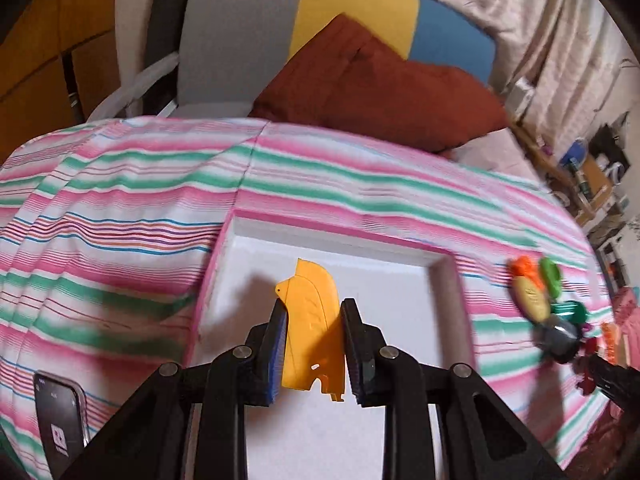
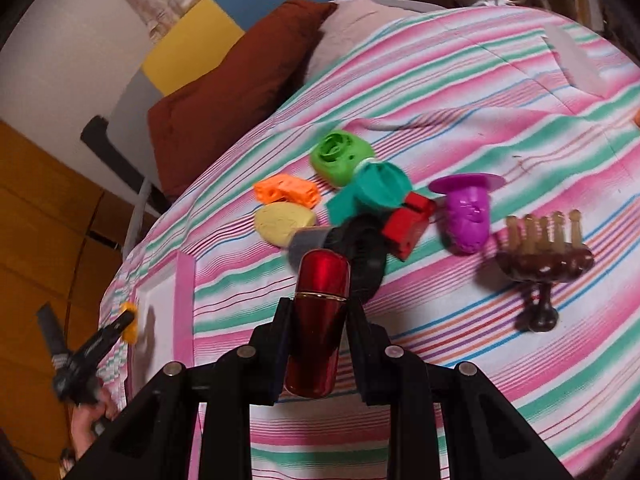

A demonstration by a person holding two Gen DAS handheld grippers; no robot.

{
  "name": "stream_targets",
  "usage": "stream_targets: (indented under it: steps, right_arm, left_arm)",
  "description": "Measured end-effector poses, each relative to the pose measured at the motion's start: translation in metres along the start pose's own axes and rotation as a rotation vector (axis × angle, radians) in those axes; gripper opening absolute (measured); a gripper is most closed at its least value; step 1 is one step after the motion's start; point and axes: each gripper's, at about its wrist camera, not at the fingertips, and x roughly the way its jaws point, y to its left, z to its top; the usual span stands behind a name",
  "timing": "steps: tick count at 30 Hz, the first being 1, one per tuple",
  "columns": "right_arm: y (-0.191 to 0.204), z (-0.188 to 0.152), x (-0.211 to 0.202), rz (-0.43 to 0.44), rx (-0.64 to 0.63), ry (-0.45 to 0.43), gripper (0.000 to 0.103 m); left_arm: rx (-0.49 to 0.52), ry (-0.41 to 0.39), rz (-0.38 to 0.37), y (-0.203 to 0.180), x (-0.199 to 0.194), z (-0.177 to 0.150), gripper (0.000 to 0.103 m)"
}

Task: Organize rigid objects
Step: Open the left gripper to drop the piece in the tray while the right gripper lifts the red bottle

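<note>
My left gripper is shut on a flat yellow plastic piece and holds it over the white tray with a pink rim on the striped bedspread. My right gripper is shut on a shiny red metal cylinder, held above the bedspread just short of a pile of toys: a green cap, a teal piece, a red block, an orange brick, a pale yellow oval, a purple mould. The left gripper and tray show at lower left in the right wrist view.
A brown wooden comb-like stand lies right of the pile. A phone lies on the bedspread at lower left. A brown pillow and colour-block cushion sit at the head of the bed. Cluttered shelves stand to the right.
</note>
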Motion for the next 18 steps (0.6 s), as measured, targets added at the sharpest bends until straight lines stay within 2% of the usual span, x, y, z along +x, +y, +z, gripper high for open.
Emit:
stream_targets:
  steps: [5,13,18]
  right_arm:
    - [0.005,0.000,0.004,0.009,-0.036,0.004,0.027]
    - [0.005,-0.001,0.011,0.034,-0.029,0.026,0.027]
    - [0.010,-0.002,0.012,0.027,-0.049,0.021,0.027]
  left_arm:
    - [-0.009,0.042,0.068,0.011,0.025,0.012,0.025]
    - [-0.011,0.039,0.109,0.019,0.037,0.018,0.026]
    - [-0.034,0.072,0.086,0.025,0.031,0.015,0.026]
